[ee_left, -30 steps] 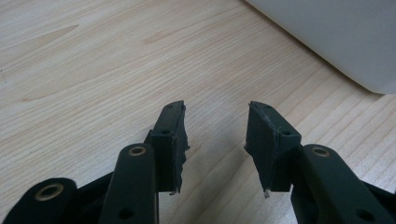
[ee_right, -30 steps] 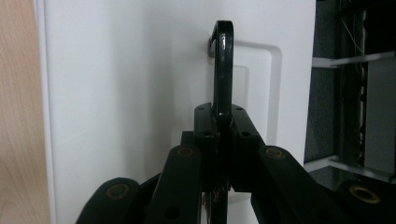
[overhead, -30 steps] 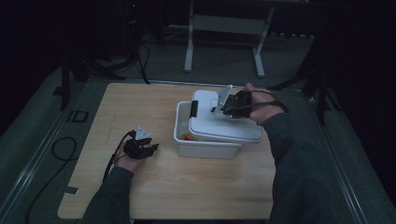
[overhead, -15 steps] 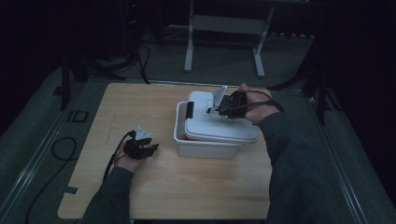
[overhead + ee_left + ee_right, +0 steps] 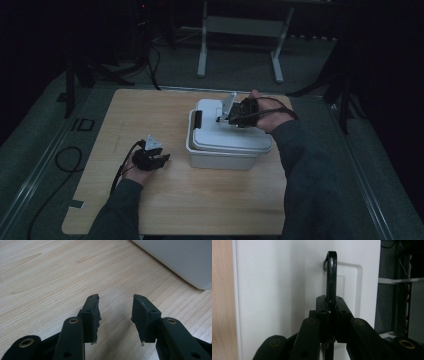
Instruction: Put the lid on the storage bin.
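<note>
On the worktop (image 5: 150,200), your right tongs (image 5: 330,305) clamped the box (image 5: 227,145)'s handle (image 5: 331,275); left tongs (image 5: 115,312) gaped empty beside it. A jerk could slip the handle.

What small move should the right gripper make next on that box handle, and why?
Probably ease the right gripper open. It is shut on the black handle, and the lid appears flat on the white box, so nothing is left to lower.

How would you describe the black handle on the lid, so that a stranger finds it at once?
On the wooden table stands a white box with a white lid. On the lid, the thin black handle stands upright, and the right gripper is shut on it. It is the only dark part there besides the side latch.
</note>
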The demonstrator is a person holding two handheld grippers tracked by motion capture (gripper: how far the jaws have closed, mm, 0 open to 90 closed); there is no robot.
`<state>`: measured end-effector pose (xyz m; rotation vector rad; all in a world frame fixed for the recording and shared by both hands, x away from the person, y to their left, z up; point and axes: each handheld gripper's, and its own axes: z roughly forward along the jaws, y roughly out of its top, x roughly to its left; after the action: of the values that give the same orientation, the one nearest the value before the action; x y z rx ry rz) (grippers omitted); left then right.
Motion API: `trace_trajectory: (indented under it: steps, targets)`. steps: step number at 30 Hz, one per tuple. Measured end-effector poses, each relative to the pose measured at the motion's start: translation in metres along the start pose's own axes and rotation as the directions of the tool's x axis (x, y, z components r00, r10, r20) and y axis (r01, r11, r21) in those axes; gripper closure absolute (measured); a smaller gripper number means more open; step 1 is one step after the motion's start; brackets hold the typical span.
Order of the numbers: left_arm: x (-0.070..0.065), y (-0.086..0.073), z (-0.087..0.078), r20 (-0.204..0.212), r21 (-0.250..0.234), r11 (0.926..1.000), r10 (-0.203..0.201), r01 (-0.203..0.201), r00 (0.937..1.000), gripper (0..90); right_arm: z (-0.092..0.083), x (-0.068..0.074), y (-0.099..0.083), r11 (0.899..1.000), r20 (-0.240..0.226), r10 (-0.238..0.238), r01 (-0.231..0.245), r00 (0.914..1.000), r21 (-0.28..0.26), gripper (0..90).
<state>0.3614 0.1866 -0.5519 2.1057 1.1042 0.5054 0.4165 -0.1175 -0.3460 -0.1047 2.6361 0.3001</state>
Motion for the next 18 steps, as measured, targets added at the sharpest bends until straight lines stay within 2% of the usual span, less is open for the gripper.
trace_trajectory:
  steps: [5,18]
  targets:
    - [0.0001,-0.0001,0.0002,0.000,0.002,1.0000,0.002,-0.002,1.0000,57.2,0.0003,-0.0004,0.0030,1.000,-0.002,0.003,-0.003,1.0000,-0.018,84.2]
    - [0.0008,-0.0006,0.0008,-0.001,0.006,1.0000,-0.003,0.003,1.0000,57.2,0.0064,0.0005,0.0086,1.000,-0.014,-0.018,0.018,0.9997,-0.005,84.2]
